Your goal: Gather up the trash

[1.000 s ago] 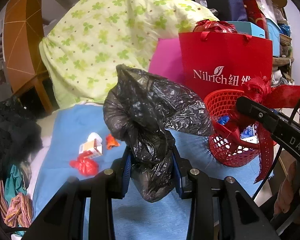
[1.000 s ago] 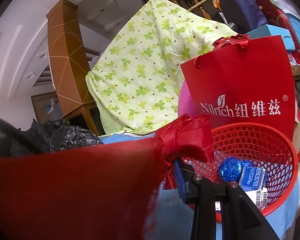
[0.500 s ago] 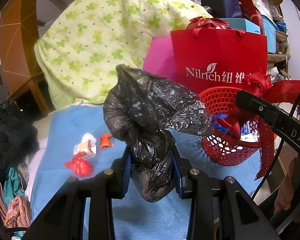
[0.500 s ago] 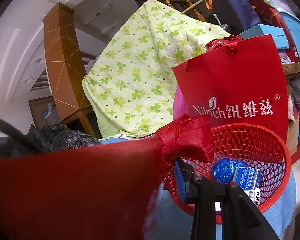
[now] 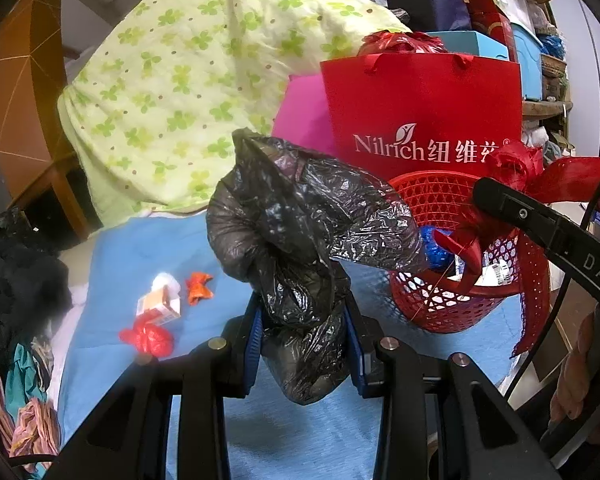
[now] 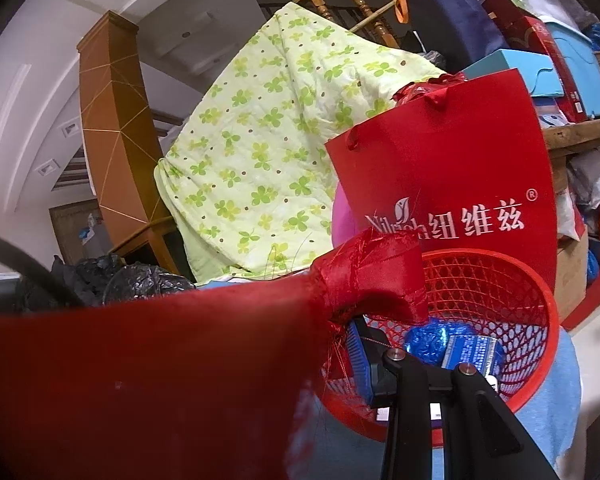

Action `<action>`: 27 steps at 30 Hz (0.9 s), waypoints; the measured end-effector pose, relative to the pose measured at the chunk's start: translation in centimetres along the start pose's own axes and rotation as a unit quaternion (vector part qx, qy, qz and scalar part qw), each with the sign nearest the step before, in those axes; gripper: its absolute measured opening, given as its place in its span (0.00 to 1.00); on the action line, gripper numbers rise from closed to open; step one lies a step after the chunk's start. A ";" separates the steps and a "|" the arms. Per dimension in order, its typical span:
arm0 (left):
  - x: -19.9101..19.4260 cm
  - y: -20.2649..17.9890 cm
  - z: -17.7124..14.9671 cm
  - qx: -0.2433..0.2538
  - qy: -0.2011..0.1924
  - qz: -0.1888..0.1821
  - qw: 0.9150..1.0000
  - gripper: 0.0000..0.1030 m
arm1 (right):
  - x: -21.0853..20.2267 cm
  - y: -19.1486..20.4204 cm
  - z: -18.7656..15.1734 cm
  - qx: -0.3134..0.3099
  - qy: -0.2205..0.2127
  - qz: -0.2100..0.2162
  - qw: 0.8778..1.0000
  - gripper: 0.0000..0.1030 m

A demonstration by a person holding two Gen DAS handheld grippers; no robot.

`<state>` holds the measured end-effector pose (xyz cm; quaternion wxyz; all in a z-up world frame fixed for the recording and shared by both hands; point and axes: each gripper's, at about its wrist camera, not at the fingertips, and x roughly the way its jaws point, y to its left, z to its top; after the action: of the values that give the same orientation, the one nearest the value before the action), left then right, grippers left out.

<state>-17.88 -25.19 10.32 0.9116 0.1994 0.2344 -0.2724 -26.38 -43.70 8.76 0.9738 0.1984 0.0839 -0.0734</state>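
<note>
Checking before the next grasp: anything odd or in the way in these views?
Yes. A frayed red ribbon held in the right gripper drapes across its camera, hiding most of the lower left view. It hangs at the rim of the red basket. Three scraps lie loose on the blue cloth.

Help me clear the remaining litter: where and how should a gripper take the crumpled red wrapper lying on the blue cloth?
Grip the crumpled red wrapper across its bunched middle, probably coming from above with the fingers straddling it. It lies low on the blue cloth, and the small orange-and-white carton sits close behind it, so a level approach risks pushing both along.
</note>
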 end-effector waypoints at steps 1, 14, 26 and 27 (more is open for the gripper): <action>0.0 -0.2 0.1 0.002 -0.001 -0.001 1.000 0.37 | -0.2 -0.1 -0.1 0.001 -0.001 -0.001 1.000 0.39; 0.2 -1.9 0.4 0.020 -0.003 -0.012 1.000 0.37 | -0.5 -1.4 0.4 0.023 -0.008 -0.007 1.000 0.39; 0.5 -2.0 1.5 0.021 -0.015 -0.041 0.999 0.37 | -0.7 -3.4 1.1 0.051 -0.019 -0.031 0.998 0.39; 0.5 -2.0 1.7 0.022 -0.017 -0.045 0.999 0.37 | -0.8 -3.7 1.2 0.054 -0.022 -0.034 0.998 0.39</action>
<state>-18.10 -27.78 10.94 0.8978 0.2039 0.2212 -0.3216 -27.68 -47.47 8.67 0.9603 0.2456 0.0649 -0.1151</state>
